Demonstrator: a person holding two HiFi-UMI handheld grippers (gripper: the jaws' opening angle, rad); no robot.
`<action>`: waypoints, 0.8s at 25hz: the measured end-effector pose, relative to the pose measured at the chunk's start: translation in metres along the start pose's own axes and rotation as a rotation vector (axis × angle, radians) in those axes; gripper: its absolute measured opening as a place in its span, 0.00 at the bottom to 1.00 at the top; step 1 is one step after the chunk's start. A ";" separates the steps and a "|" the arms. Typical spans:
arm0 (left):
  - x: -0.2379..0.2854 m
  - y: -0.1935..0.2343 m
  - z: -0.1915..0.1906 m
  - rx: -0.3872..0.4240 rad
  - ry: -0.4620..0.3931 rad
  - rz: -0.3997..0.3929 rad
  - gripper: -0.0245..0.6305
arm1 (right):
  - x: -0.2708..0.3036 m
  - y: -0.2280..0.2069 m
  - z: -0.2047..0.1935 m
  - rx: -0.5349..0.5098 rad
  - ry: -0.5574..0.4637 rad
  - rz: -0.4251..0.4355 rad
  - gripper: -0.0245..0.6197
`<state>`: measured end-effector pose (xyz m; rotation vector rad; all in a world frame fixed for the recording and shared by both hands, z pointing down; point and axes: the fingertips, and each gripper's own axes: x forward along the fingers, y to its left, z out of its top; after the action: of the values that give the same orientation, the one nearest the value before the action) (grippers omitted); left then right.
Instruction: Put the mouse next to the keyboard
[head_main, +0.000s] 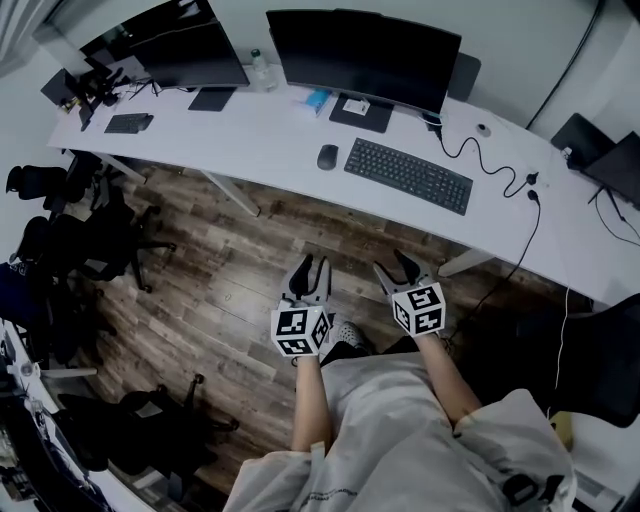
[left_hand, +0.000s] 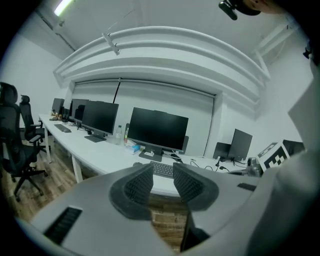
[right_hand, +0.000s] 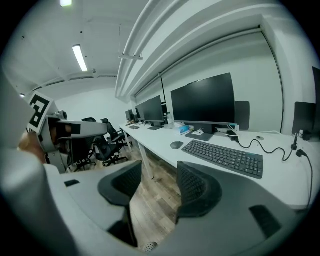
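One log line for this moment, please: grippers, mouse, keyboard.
left hand-held gripper: open, empty | right hand-held gripper: open, empty | mouse: on desk, beside keyboard, untouched | both: over floor

Head view overhead, gripper views facing desk (head_main: 270, 135)

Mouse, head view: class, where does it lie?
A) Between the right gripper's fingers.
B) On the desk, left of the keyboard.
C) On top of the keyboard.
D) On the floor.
B: the mouse sits on the desk just left of the keyboard, not touching it.
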<state>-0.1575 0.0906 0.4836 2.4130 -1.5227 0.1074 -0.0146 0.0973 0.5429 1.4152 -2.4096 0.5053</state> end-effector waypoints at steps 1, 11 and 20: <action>0.002 0.006 0.000 0.003 0.004 -0.007 0.24 | 0.005 0.002 0.002 0.002 -0.002 -0.009 0.39; 0.008 0.042 0.002 -0.004 0.013 -0.048 0.24 | 0.029 0.022 0.012 0.001 -0.006 -0.062 0.39; 0.006 0.052 -0.011 -0.013 0.032 -0.032 0.24 | 0.033 0.017 0.003 -0.006 0.032 -0.084 0.40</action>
<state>-0.2004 0.0672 0.5058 2.4128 -1.4659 0.1283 -0.0458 0.0781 0.5520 1.4865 -2.3141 0.4962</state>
